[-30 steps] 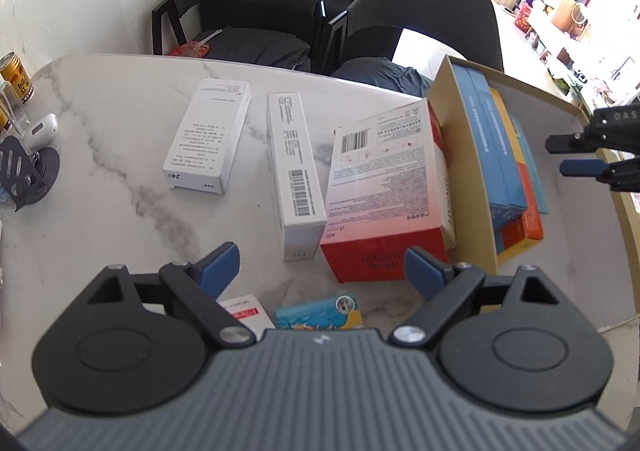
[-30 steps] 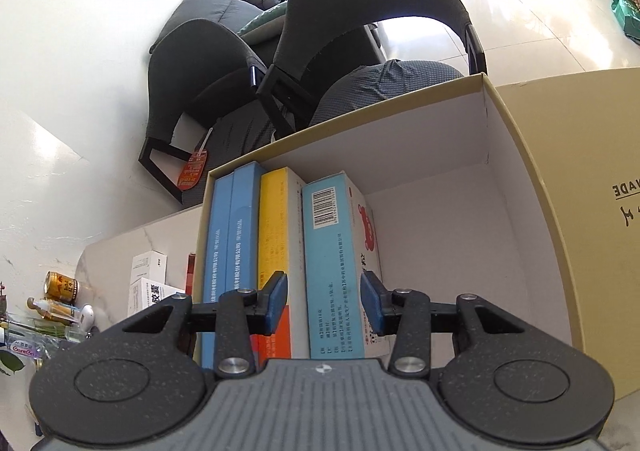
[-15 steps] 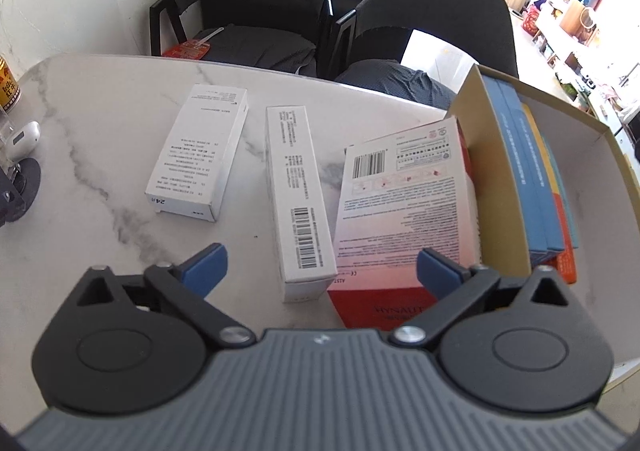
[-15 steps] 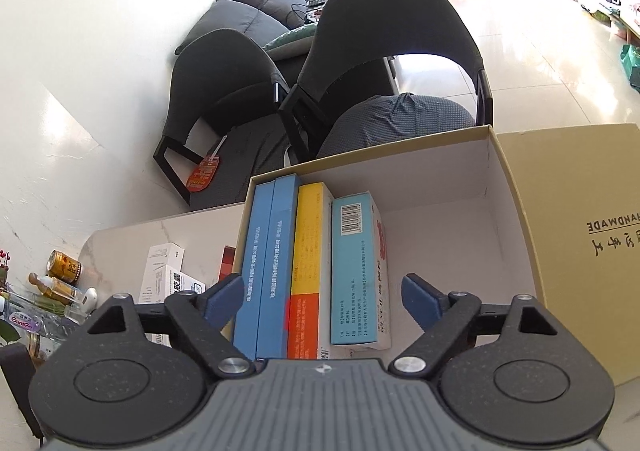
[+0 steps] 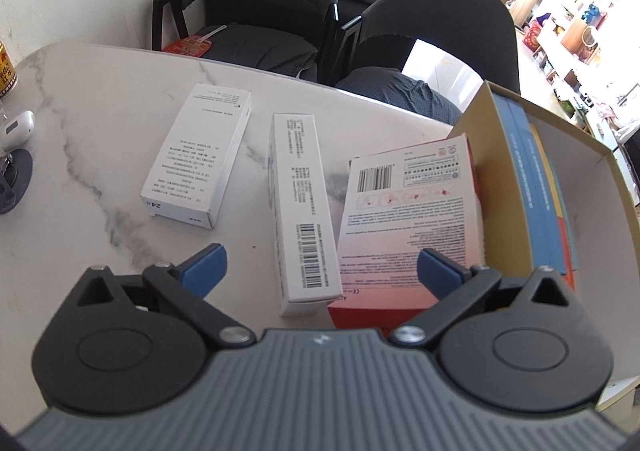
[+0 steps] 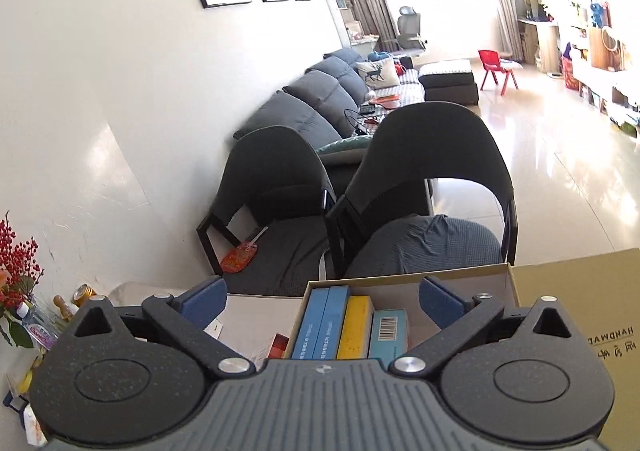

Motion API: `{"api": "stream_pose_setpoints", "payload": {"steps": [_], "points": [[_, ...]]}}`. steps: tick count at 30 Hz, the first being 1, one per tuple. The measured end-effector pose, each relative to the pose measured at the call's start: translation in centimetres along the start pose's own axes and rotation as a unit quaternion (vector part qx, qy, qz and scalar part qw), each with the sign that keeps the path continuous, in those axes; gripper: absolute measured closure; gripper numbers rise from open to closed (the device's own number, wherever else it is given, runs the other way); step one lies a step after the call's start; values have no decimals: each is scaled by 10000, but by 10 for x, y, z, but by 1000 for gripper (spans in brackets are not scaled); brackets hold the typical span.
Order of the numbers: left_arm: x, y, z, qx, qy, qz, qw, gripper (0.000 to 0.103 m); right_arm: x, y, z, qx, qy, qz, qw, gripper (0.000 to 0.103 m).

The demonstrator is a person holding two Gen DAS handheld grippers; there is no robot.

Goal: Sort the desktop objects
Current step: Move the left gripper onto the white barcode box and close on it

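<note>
Cardboard storage box [image 5: 476, 171] sits right on the table, red carton [image 5: 408, 219] leaning against it, slim white carton [image 5: 302, 211] beside. Light, stiff, crushable; grip across narrow sides. Left gripper [image 5: 320, 265] and right gripper [image 6: 322, 297] gape empty.

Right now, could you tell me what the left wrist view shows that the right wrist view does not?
Only the left wrist view shows the narrow white box and the wide white box lying flat on the marble table, under the open left gripper. Only the right wrist view shows the sofa and the open right gripper. Both show the cardboard box of upright packages and the red-and-white box.
</note>
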State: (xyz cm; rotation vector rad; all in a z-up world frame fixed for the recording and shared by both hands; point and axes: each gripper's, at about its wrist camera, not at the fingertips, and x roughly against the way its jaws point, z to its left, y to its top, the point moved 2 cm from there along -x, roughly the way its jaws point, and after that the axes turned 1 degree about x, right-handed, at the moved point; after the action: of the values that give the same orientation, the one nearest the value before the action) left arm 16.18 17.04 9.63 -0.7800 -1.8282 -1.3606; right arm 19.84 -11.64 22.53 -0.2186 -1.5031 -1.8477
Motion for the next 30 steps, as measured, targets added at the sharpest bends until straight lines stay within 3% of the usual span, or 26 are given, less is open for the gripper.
{"api": "stream_pose_setpoints", "payload": {"steps": [3,6,9,12,13,14,16,17,18,19,21,24,30], "points": [[-3,-1,1,37,-95,18,9999,0,1,-4,-4,-83,183,33,9998,1],[-15,-2,10,394,-313,274,9984,0,2,-3,-5,-78,49,153,9998,4],[-22,-3,16,585,-224,378,9973,0,8,-5,-1,52,-95,63,9999,0],[-25,-4,20,651,-113,363,9972,0,13,-7,-2,-63,50,10,10000,0],[-26,-4,21,660,-79,367,9971,2,13,-9,-4,-158,128,31,9998,1],[-26,-5,20,620,-21,390,9973,10,14,-10,-5,-253,205,53,9995,3],[-27,-6,19,483,113,453,9977,47,14,-14,-5,-365,385,66,9986,16],[-28,-8,19,439,139,518,9976,55,13,-15,-3,-376,368,133,9985,21],[-30,-9,19,447,94,592,9972,67,11,-16,-2,-364,307,232,9986,34],[-31,-11,19,464,96,639,9968,71,9,-17,1,-330,251,320,9986,49],[-30,-10,18,337,220,628,9972,75,4,-21,7,-241,175,476,9984,67],[-24,-7,17,171,305,566,9978,76,-1,-27,15,-213,226,651,9974,82],[-6,2,24,90,233,391,9989,76,-7,-39,32,-204,343,861,9955,82]]}}
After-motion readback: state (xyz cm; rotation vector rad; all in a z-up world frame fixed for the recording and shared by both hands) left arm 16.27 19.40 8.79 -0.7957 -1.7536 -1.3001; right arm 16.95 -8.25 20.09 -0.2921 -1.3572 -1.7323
